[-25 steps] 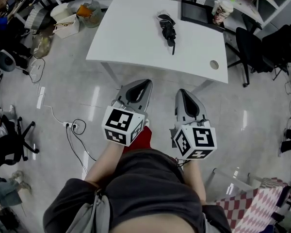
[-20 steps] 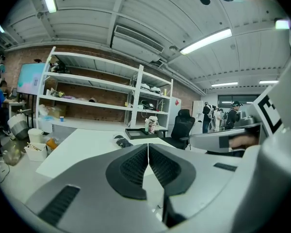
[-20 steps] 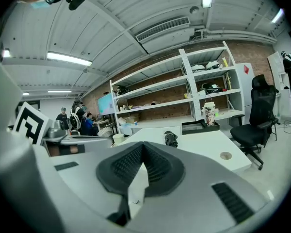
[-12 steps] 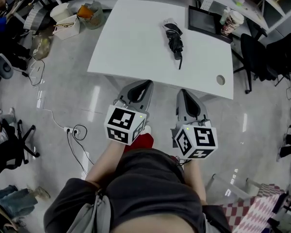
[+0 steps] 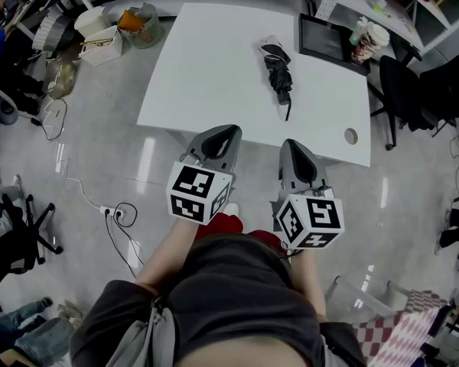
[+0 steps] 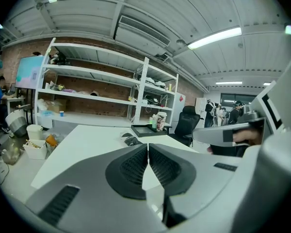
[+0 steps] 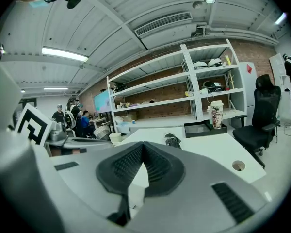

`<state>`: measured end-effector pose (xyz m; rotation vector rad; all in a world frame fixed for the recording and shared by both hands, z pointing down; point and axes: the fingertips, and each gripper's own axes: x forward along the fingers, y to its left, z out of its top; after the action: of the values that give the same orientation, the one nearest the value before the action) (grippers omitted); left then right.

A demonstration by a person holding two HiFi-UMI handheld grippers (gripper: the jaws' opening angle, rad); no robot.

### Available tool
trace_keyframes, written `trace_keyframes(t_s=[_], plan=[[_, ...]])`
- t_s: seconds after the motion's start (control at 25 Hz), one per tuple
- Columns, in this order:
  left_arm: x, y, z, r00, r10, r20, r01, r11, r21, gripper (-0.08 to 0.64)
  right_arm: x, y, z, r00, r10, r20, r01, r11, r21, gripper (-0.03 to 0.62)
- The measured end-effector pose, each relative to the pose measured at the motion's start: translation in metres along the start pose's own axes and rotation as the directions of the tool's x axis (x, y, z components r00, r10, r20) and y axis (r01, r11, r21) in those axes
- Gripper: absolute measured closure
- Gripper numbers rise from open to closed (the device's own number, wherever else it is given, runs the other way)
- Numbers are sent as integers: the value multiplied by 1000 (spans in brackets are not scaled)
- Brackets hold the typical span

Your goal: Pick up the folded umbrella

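Observation:
A black folded umbrella (image 5: 278,73) lies on the white table (image 5: 206,67), right of the table's middle, with its handle pointing toward the near edge. My left gripper (image 5: 231,131) and right gripper (image 5: 291,145) are held side by side over the floor, just short of the table's near edge. Both are shut with nothing between the jaws. In the left gripper view the umbrella (image 6: 130,140) shows small beyond the closed left gripper (image 6: 148,146). In the right gripper view the umbrella (image 7: 172,141) lies straight ahead of the closed right gripper (image 7: 143,145).
A black tray (image 5: 327,37) and a paper cup (image 5: 373,34) stand at the table's far right. A cable hole (image 5: 351,136) is near the right front corner. A black office chair (image 5: 409,90) stands right of the table. Bins and boxes (image 5: 99,35) and cables (image 5: 116,209) lie on the left.
The table and umbrella have drawn nearer to both grippers in the head view as the person stepped forward. Both grippers stayed shut and empty.

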<state>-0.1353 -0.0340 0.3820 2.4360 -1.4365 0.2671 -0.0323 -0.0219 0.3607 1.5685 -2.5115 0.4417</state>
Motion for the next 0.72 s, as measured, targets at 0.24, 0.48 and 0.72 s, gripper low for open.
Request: trace_keyframes(t_s=[0.24,0.48,0.72], plan=[[5,6,5,1000,-14,8,14,1000,2,543,9,2,3,1000,1,-7,-2,1000,-10,574],[12,11,12,1000,-4,20,4,1000,6,543,19,-2,8,1000,18,-5,-18,1000,-21,574],[30,18,20,999,29,26,-29,1000,-5,541,35,-15,20,999,42,-1,-42,998,-38,574]])
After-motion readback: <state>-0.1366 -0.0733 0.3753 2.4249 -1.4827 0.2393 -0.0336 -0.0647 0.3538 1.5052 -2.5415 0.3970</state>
